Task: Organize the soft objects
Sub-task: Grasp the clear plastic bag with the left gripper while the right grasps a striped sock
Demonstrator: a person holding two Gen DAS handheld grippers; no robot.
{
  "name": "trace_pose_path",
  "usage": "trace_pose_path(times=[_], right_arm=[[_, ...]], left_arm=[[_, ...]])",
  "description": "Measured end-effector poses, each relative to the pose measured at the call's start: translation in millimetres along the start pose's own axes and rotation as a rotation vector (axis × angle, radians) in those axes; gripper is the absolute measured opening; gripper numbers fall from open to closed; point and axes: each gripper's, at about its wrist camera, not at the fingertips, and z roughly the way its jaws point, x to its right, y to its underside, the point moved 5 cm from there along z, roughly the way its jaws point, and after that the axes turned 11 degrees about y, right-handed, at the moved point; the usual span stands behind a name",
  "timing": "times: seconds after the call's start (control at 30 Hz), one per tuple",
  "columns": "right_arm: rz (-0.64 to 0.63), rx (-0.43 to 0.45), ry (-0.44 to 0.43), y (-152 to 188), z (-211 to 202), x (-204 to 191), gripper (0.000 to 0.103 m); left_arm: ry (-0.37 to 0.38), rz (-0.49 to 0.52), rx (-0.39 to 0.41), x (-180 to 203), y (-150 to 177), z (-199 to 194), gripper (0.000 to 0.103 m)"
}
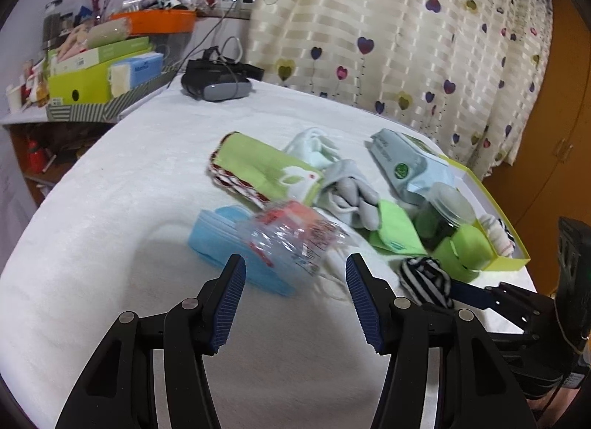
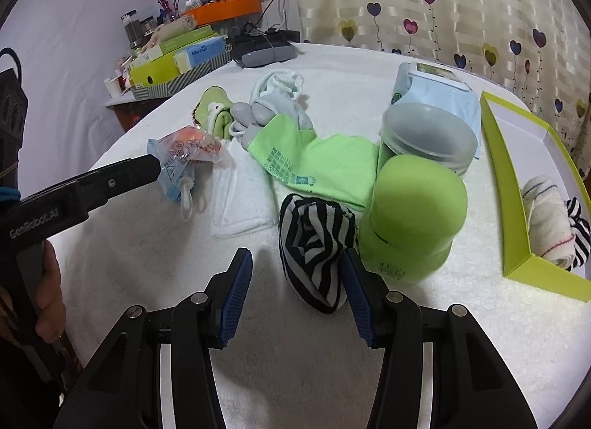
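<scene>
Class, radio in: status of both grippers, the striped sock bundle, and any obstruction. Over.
Left gripper open, empty, facing clear plastic packet. Right gripper open, jaws flanking black-and-white striped sock bundle. Green plastic bottle crowds its right side.

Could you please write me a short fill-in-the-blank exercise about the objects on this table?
1. The rolled sock between the right gripper fingers is striped black and ____.
2. The tray at the table's right edge has ____ walls.
3. The curtain is printed with ____ shapes.
4. The left gripper is ____, holding nothing.

Answers: white; green; heart; open
</scene>
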Motion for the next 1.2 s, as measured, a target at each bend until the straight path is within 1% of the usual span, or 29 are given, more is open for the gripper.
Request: trace_pose_path(times=[0.07, 0.17, 0.2, 0.27, 0.3, 0.47, 0.6, 0.7, 0.8, 0.97, 1.0, 1.07, 1.13, 1.2], right_arm=[[0.001, 0.001, 0.0, -2, 2, 0, 0.05], [0.004, 0.002, 0.012, -3, 5, 1, 0.032], [0.005, 0.001, 0.016, -4, 6, 1, 0.028], [0.01, -0.001, 0.02, -4, 8, 4, 0.023], [0.012, -0.002, 0.02, -4, 8, 5, 0.022], [0.01, 0.006, 0.013, -4, 6, 6, 0.018], [0.011, 0.007, 0.004, -4, 6, 5, 0.018], [0.025, -0.002, 0.0, -5, 9, 7, 0.018], [0.024, -0.005, 0.003, -5, 11, 7, 0.018], [0.019, 0.003, -0.01, -5, 10, 6, 0.017], [0.021, 0.003, -0.013, -4, 10, 6, 0.016], [0.025, 0.006, -0.018, -4, 9, 7, 0.015], [0.025, 0.008, -0.02, -3, 9, 8, 0.014], [0.023, 0.008, -0.022, -3, 8, 7, 0.011]], left_arm=[[-0.012, -0.004, 0.002, -6, -3, 3, 0.055], [-0.015, 0.003, 0.003, -10, -8, 8, 0.055], [-0.016, 0.007, 0.002, -10, -9, 9, 0.056], [-0.01, 0.015, 0.002, -9, -11, 13, 0.056], [-0.004, 0.024, 0.002, -8, -12, 15, 0.057], [-0.004, 0.061, -0.01, -7, -18, 27, 0.057], [-0.005, 0.085, -0.008, -5, -20, 28, 0.057], [-0.005, 0.097, -0.023, -5, -20, 34, 0.061], [0.006, 0.1, -0.039, -3, -19, 39, 0.061], [0.002, 0.108, -0.047, 0, -19, 42, 0.061], [0.013, 0.104, -0.052, 1, -19, 43, 0.06], [0.028, 0.106, -0.056, 3, -17, 42, 0.05], [0.045, 0.113, -0.061, 7, -15, 42, 0.036], [0.053, 0.118, -0.062, 12, -14, 41, 0.031]])
